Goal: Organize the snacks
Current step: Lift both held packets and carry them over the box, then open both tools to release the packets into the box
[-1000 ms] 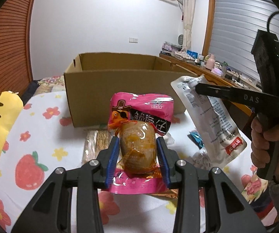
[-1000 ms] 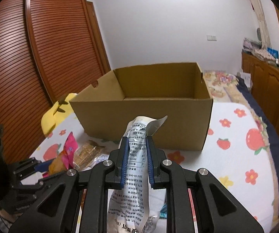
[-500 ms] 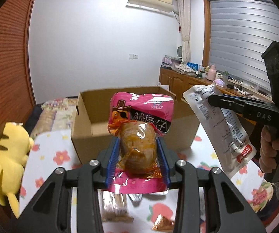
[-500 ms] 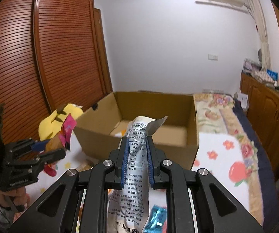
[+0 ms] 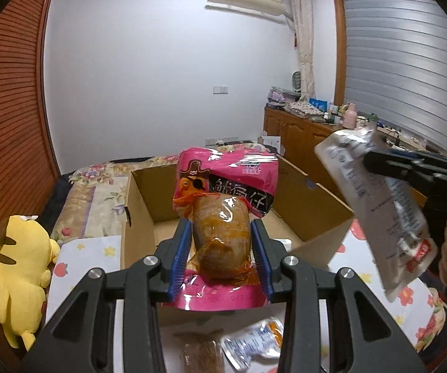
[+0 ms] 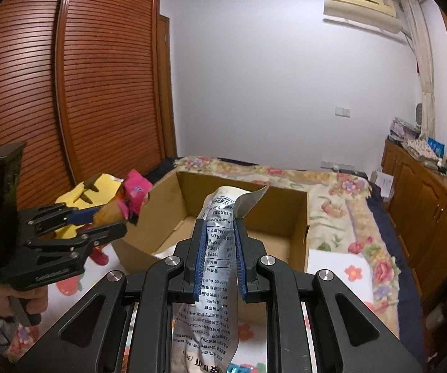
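The box (image 5: 304,214) stands open on the bed (image 6: 338,192), ready to take the snacks. The left gripper (image 5: 220,248) grasps the pink pack (image 5: 226,186) by its bulging middle and holds it in front of the box. The right gripper (image 6: 220,264), at 3 o'clock from it, pinches the thin white pouch (image 6: 220,236), which hangs loose near the box opening. More snacks (image 5: 248,345) lie below at 6 o'clock.

One cardboard box (image 5: 310,214), four snack packets: pink (image 5: 226,183), silver (image 5: 388,214), two loose (image 5: 251,345); one yellow plush (image 5: 18,267).
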### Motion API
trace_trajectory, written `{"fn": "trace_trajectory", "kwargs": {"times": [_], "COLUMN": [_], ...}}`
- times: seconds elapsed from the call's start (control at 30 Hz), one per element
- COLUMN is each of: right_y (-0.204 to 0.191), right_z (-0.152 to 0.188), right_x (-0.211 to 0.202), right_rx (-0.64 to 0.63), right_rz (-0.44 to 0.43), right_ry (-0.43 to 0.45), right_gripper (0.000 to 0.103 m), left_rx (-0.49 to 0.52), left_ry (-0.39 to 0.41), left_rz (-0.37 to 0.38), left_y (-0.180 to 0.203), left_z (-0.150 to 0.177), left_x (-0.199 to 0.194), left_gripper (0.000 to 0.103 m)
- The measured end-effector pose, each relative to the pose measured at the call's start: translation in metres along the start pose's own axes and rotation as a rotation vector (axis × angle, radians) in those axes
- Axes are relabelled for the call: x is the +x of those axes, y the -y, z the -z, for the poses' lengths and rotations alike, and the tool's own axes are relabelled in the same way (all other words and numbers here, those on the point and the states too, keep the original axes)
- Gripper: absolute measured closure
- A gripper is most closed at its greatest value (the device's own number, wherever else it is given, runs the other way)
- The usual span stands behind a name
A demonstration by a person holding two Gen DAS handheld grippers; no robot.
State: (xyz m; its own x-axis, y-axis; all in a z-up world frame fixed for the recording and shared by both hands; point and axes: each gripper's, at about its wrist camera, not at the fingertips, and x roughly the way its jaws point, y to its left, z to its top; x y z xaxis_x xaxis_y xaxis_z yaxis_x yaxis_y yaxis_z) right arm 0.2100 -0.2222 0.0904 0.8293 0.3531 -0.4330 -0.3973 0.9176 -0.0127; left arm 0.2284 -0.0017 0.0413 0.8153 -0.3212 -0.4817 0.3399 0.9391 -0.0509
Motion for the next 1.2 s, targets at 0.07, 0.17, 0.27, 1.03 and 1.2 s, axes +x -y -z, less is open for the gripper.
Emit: {"fn": "trace_trajectory", "kwargs": {"times": [0.07,0.17,0.27,1.03,1.2], "right_y": [0.002,0.007,0.012,0.000,-0.001], "right_z": [-0.004,-0.012,-0.022,-0.049,-0.041], "right_x": [0.003,0.009,0.015,0.113,0.126], "right_rx": [-0.005,-0.007,-0.001,-0.084,-0.119], "right_rz": [0.006,0.014,0.021,0.183,0.217], "right_ry": [-0.001,-0.005,-0.003,0.007,-0.015], "right_gripper": [0.088,0.088,0.088,0.088,0.088], "left_rx": [-0.019,-0.050,-0.063,-0.091,-0.108], "left_ry": [-0.017,-0.047,-0.066,-0.138,-0.146], "left_rz": [-0.003,-0.001,-0.011,-0.028,-0.030], "left_y": [-0.006,-0.014,-0.019,-0.019,-0.024], "left_z": [-0.001,-0.003,-0.003,-0.008,-0.005], "left_x": [0.008,0.022,0.032,0.069,0.069], "left_gripper": [0.065,0.065,0.065,0.063,0.061]}}
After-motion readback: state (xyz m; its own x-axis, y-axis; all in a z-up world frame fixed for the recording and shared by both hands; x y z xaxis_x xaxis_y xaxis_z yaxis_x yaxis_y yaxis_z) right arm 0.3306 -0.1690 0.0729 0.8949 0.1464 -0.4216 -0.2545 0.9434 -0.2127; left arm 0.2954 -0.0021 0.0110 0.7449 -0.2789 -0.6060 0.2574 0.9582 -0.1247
